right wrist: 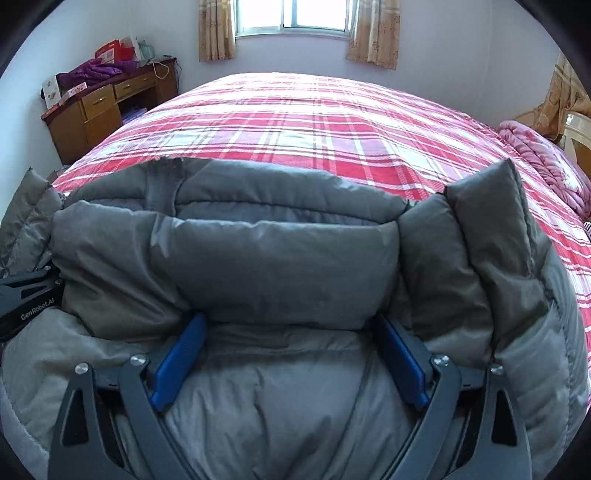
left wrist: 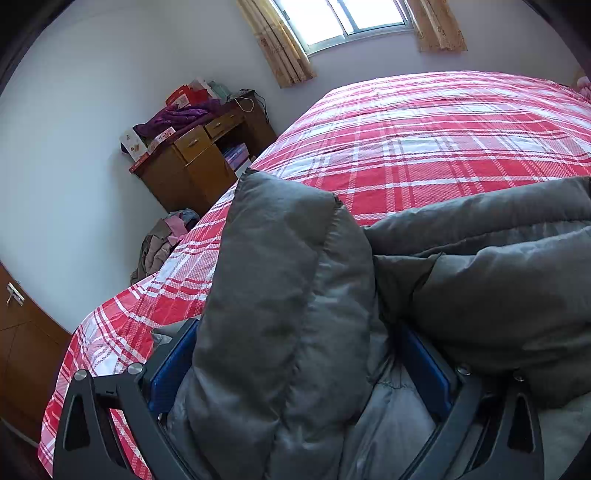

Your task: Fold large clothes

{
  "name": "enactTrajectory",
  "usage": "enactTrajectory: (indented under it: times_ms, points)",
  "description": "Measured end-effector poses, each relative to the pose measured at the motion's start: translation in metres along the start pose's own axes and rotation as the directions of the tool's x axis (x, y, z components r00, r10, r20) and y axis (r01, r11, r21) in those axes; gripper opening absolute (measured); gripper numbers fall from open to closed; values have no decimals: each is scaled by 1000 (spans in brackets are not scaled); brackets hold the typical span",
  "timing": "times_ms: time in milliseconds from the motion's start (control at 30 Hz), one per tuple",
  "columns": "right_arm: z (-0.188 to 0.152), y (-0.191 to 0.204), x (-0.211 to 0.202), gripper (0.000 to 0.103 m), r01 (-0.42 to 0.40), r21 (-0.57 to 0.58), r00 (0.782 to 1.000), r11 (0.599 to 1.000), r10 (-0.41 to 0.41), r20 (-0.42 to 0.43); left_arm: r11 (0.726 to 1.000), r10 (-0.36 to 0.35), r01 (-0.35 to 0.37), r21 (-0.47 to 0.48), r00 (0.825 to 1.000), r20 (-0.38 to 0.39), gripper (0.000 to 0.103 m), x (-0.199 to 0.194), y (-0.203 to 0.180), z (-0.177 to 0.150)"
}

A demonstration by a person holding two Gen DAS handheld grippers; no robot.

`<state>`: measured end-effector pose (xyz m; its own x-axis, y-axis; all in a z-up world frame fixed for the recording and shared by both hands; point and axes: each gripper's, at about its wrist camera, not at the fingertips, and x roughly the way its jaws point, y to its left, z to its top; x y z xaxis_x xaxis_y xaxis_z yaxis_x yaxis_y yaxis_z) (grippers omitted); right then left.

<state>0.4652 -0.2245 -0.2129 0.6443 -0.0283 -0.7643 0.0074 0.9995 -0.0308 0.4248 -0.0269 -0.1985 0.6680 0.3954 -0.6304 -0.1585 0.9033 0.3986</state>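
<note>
The bed (right wrist: 332,122) fills the room, spread with a red, pink and white plaid sheet, smooth and bare across its far half. Behind it a window (right wrist: 295,16) glares white between two beige patterned curtains (right wrist: 216,29). Over in the left corner stands a brown wooden desk (right wrist: 99,107) with drawers, its top heaped with a purple garment (right wrist: 92,72), a red box and some cards (too small to read any of it). On the floor beside the bed lies a heap of clothes (left wrist: 162,240), and at the right edge of the bed a rolled pink quilt (right wrist: 543,162).

The only writing I can make out is "GenRobot.AI" in white on the dark arm of the left gripper (right wrist: 29,295), seen from the right wrist camera.

Now the grey puffer jacket (right wrist: 280,258): it lies bunched on the near edge of the bed, quilted panels folded up into thick ridges. The right gripper (right wrist: 291,362) stands wide apart over it, blue pads (right wrist: 177,362) on either side of a fold, lighter grey fabric between them but neither pad pressing in. The left gripper (left wrist: 299,369) is also spread wide, with a fat padded roll of the jacket standing up between its blue pads (left wrist: 170,373); whether they squeeze it or merely flank it, I cannot tell.
</note>
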Motion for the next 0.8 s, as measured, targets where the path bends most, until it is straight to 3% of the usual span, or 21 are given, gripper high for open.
enactTrajectory:
  times_ms: [667,800]
  points:
    - [2,6,5,96,32,-11,999,999,-32,-11,1000,2,-2,4,1000,1,102,-1,0,0]
    - [2,7,5,97,42,-19,999,999,-43,-13,1000,13,-12,28,999,-41,102,-9,4,5]
